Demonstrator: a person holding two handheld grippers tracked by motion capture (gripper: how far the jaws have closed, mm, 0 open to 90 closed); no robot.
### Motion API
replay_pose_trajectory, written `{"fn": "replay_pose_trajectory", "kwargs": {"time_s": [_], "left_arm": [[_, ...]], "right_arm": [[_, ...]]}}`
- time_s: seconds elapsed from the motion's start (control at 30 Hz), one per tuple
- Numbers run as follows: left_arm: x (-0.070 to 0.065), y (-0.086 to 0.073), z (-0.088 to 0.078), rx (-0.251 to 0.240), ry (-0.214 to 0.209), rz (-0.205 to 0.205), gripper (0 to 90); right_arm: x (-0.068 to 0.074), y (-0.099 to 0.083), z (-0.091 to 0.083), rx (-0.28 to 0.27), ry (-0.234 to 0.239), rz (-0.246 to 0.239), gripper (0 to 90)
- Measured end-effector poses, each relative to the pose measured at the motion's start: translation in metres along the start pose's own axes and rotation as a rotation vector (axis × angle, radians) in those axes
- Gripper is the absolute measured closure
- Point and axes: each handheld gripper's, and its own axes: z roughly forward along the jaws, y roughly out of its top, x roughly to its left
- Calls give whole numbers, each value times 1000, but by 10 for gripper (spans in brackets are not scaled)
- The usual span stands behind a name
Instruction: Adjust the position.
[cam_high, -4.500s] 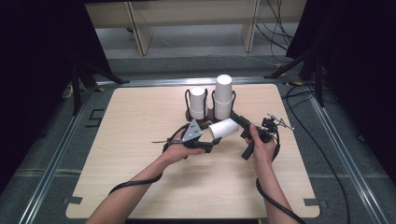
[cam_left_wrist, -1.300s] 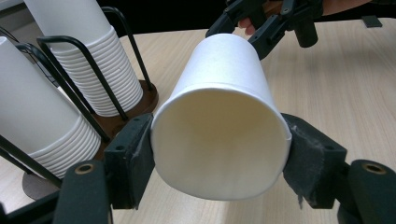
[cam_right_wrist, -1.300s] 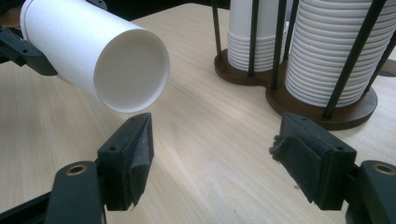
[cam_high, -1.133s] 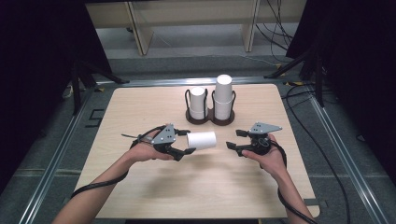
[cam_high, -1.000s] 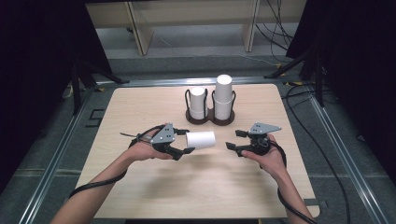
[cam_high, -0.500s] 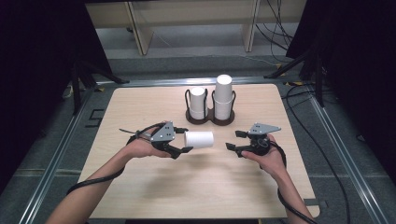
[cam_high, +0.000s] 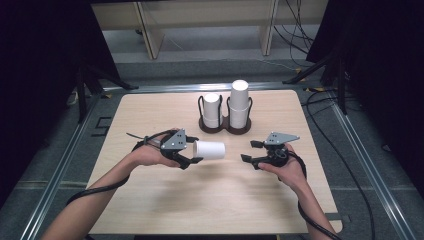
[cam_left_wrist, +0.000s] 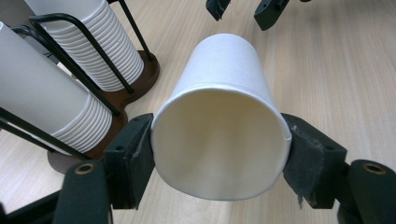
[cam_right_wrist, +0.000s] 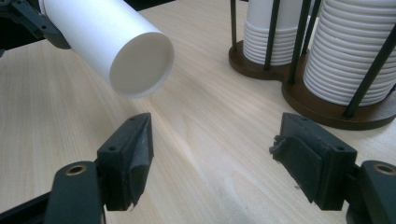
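Sideways, left fingers (cam_left_wrist: 135, 161) clamping paper cup (cam_left_wrist: 222, 116), right fingers (cam_right_wrist: 128, 161) apart

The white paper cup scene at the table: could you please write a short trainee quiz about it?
1. True or false: the left gripper is shut on the white paper cup.
2. Which way does the cup's closed base point? A) toward the right gripper B) straight down at the light wooden table
3. How many cup stacks stand in the dark wire holder?

Key: 1 true, its fingers press the rim at both sides. 2 A. 3 two, the right one taller.
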Motion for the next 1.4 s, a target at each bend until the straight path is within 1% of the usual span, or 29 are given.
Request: {"fn": "replay_pose_trajectory", "kwargs": {"time_s": [0.07, 0.1, 0.2, 0.23, 0.27, 0.3, 0.37, 0.4, 0.47, 0.5, 0.53, 0.6, 0.63, 0.67, 0.7, 0.73, 0.77, 0.9, 0.93, 0.97, 1.0, 1.03, 1.1, 1.17, 1.2, 1.23, 1.3, 1.33, 1.4], "left_arm": [[1, 2, -1, 15, -1, 18, 308], [1, 2, -2, 21, -3, 21, 308], [2, 5, -2, 33, -5, 29, 309], [4, 6, -3, 53, -10, 39, 309], [4, 7, -3, 54, -14, 37, 308], [4, 7, -3, 59, -16, 42, 309], [4, 8, -3, 78, -17, 46, 309], [4, 9, -4, 86, -19, 50, 309], [3, 10, -3, 80, -20, 53, 310], [4, 11, -4, 98, -29, 71, 310], [3, 12, -3, 99, -38, 60, 311], [3, 13, -3, 117, -37, 74, 312], [3, 15, -4, 122, -31, 91, 313], [3, 16, -4, 116, -26, 86, 313], [4, 17, -4, 122, -28, 95, 314], [4, 18, -5, 124, -31, 95, 314], [5, 19, -5, 125, -30, 97, 315], [6, 19, -6, 135, -35, 97, 318], [6, 19, -6, 140, -40, 98, 318], [7, 19, -7, 153, -42, 105, 319], [8, 20, -7, 159, -44, 112, 319], [8, 20, -7, 164, -46, 115, 319], [8, 22, -8, 175, -55, 118, 319], [9, 24, -9, 190, -56, 124, 319], [10, 24, -10, 196, -54, 126, 319], [11, 25, -10, 208, -59, 130, 319], [12, 26, -10, 222, -55, 138, 320], [12, 27, -10, 231, -56, 141, 320], [13, 29, -10, 247, -65, 146, 320]], "right_arm": [[1, 0, 1, 7, 12, 4, 277], [-1, 0, 1, 0, 3, -26, 277], [0, 1, 2, 12, 4, -26, 277], [0, 1, 3, 9, 6, -29, 277], [2, 1, 3, 13, 11, -11, 277], [2, 1, 3, 15, 9, -14, 277], [1, 1, 4, 12, 6, -37, 277], [1, 1, 5, 14, 13, -37, 277], [2, 2, 5, 17, 17, -30, 277], [2, 2, 5, 16, 14, -32, 277], [3, 2, 6, 25, 21, -22, 277], [4, 2, 6, 26, 20, -16, 277], [4, 2, 7, 28, 21, -18, 277], [4, 2, 7, 32, 20, -16, 277], [6, 2, 7, 38, 23, -6, 277], [4, 2, 8, 32, 24, -26, 277], [5, 1, 8, 34, 27, -18, 277], [4, 2, 10, 34, 25, -34, 277], [6, 2, 10, 36, 28, -12, 277], [5, 3, 10, 40, 35, -33, 277], [5, 4, 10, 37, 31, -40, 277], [6, 4, 11, 40, 37, -32, 278], [6, 4, 11, 31, 27, -56, 283], [6, 4, 10, 33, 24, -65, 283], [8, 3, 9, 39, 34, -24, 283], [8, 3, 9, 37, 30, -22, 283], [5, 4, 10, 30, 31, -77, 283], [7, 4, 10, 33, 31, -61, 283], [7, 5, 11, 36, 30, -77, 283]]}}
